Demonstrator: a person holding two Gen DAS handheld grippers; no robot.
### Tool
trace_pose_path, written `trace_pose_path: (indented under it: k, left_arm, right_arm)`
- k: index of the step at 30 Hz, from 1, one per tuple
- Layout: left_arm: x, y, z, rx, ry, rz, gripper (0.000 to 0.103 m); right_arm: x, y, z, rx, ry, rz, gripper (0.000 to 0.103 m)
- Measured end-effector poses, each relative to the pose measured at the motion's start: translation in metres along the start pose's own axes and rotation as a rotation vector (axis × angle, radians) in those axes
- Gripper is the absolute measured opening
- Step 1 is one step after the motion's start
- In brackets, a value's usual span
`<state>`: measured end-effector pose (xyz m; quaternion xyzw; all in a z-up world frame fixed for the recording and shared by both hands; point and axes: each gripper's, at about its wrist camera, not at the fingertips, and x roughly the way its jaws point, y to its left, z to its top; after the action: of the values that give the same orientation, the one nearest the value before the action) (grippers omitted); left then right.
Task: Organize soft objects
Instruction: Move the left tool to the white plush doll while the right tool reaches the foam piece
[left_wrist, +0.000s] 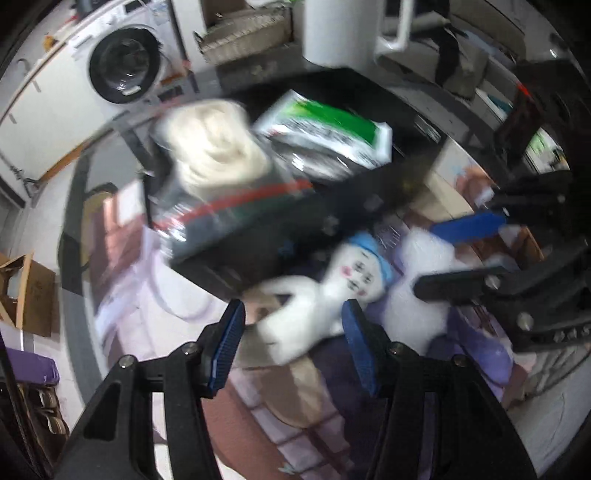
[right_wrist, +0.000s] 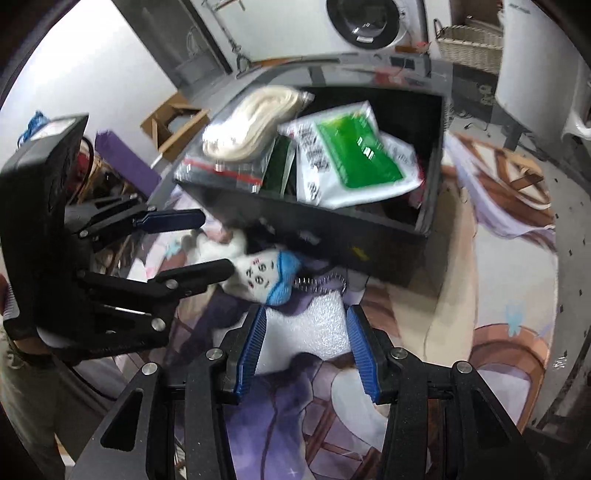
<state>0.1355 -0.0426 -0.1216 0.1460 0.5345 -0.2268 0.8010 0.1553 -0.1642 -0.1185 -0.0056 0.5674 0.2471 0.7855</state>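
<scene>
Printed mat (right_wrist: 480, 258): plush toy (left_wrist: 354, 277) beside black box (right_wrist: 369, 236) (blurred), between spread left gripper (left_wrist: 293, 332) jaws; right gripper (right_wrist: 304, 347) spread around white foam (right_wrist: 317, 328).

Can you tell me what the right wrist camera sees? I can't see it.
The open right gripper reaches around a white foam piece beside a white plush doll with a blue cap. The left gripper hovers nearby, and behind sits a black box with packets inside.
</scene>
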Motion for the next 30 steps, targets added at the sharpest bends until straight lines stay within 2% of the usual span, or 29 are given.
trace_pose_path:
  k: [2, 7, 13, 14, 16, 19, 23, 25, 27, 29, 30]
  left_arm:
    - [0.001, -0.008, 0.0, -0.003, 0.038, -0.043, 0.054]
    - [-0.005, -0.03, -0.006, 0.063, 0.067, -0.125, 0.054]
    - [-0.002, -0.02, 0.002, -0.02, 0.044, -0.087, 0.055]
    - [-0.001, -0.018, 0.004, -0.033, 0.042, -0.077, 0.055]
    - [0.003, -0.019, 0.004, -0.045, 0.049, -0.086, 0.055]
    - [0.009, -0.026, 0.003, -0.028, 0.068, -0.058, 0.055]
    - [0.009, -0.036, -0.001, 0.004, 0.059, -0.021, 0.053]
    - [0.008, -0.037, -0.003, -0.008, 0.058, -0.027, 0.053]
    - [0.006, -0.04, -0.007, -0.006, 0.052, -0.027, 0.045]
    - [0.0, -0.038, -0.009, -0.025, 0.047, -0.022, 0.025]
    - [-0.001, -0.037, -0.009, -0.037, 0.048, -0.021, 0.025]
  right_arm:
    - [0.003, 0.0, -0.003, -0.005, 0.016, -0.001, 0.047]
    - [0.002, -0.007, -0.012, -0.006, 0.017, 0.003, 0.051]
    - [-0.003, -0.016, -0.015, 0.013, 0.002, -0.023, 0.051]
    - [-0.004, -0.016, -0.011, 0.029, 0.004, -0.005, 0.051]
    - [0.001, -0.023, -0.009, 0.088, 0.028, 0.085, 0.051]
    - [0.004, -0.017, -0.008, 0.106, 0.033, 0.124, 0.051]
    - [0.016, -0.003, -0.01, 0.079, 0.044, 0.106, 0.053]
    - [0.016, 0.008, -0.011, 0.014, 0.027, 0.055, 0.053]
    - [0.016, 0.014, -0.01, -0.038, 0.021, 0.026, 0.053]
    - [0.015, 0.016, -0.011, -0.079, 0.023, -0.002, 0.053]
    - [0.015, 0.017, -0.012, -0.106, 0.03, -0.011, 0.053]
